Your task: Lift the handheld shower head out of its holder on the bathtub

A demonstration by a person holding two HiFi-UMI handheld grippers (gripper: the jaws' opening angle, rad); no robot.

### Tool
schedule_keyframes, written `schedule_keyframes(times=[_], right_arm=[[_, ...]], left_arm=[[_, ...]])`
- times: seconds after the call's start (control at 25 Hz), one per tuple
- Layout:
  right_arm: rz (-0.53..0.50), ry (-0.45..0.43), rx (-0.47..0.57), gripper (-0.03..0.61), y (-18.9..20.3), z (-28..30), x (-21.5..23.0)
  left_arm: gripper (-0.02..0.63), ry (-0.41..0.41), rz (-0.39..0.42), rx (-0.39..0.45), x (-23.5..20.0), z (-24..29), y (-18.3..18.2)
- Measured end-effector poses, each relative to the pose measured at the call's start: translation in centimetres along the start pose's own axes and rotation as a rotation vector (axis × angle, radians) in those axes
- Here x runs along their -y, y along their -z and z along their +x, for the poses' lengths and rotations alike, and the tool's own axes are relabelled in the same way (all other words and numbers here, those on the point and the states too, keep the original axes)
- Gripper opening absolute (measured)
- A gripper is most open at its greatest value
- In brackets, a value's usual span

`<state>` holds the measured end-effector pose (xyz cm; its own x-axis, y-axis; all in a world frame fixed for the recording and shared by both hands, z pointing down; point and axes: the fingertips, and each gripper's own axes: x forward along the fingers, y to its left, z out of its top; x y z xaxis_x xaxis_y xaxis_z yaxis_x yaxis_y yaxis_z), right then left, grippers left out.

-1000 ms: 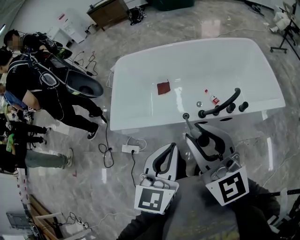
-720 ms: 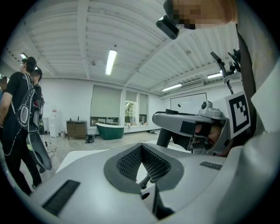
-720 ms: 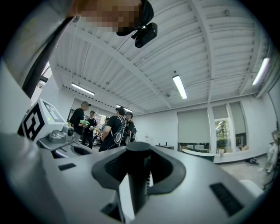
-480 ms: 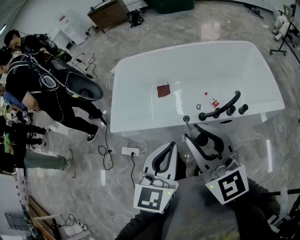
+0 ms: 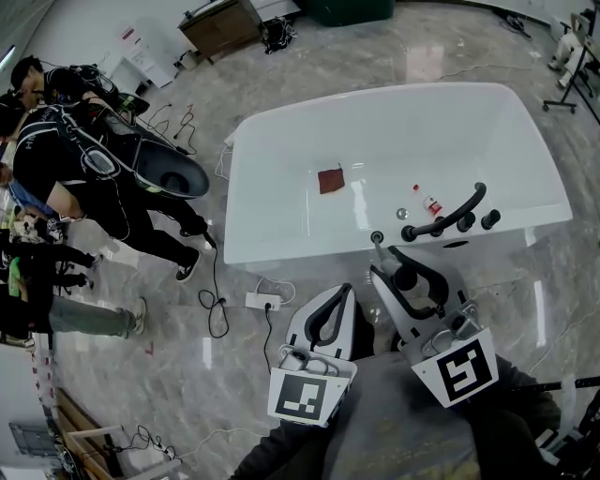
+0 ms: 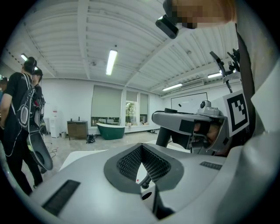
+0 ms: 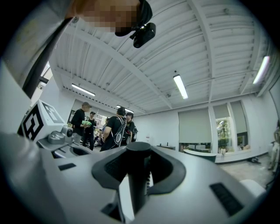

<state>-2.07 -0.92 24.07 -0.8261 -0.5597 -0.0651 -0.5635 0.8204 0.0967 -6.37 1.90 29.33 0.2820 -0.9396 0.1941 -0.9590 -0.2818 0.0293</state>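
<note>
The white bathtub (image 5: 300, 246) fills the middle of the head view, with a black faucet (image 5: 448, 214) and knobs (image 5: 487, 219) on its near rim. The handheld shower head (image 5: 405, 279) is a slim dark stick; its round far end lies at the tub's near rim. My right gripper (image 5: 387, 262) is shut on its black handle (image 7: 137, 175), which stands upright between the jaws in the right gripper view. My left gripper (image 5: 343, 291) hovers just left of it, over the floor before the tub, shut and empty, its tips meeting (image 6: 142, 148).
A red cloth (image 5: 330, 179) and a small bottle (image 5: 430, 202) lie in the tub. Several people (image 5: 84, 178) stand at the left. A power strip with cables (image 5: 258, 298) lies on the marble floor in front of the tub. A wooden cabinet (image 5: 217, 23) stands far back.
Only the head view has shifted slightly. Both grippers keep their places, and the right one keeps its hold on the shower head.
</note>
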Motion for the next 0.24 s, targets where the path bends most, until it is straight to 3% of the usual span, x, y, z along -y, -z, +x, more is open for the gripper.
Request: schedule_keyframes(times=[0.24], right_arm=[[-0.004, 0.000, -0.012, 0.120, 0.48, 0.43, -0.57]], left_arm=[[0.002, -0.003, -0.008, -0.002, -0.77, -0.41, 0.51]])
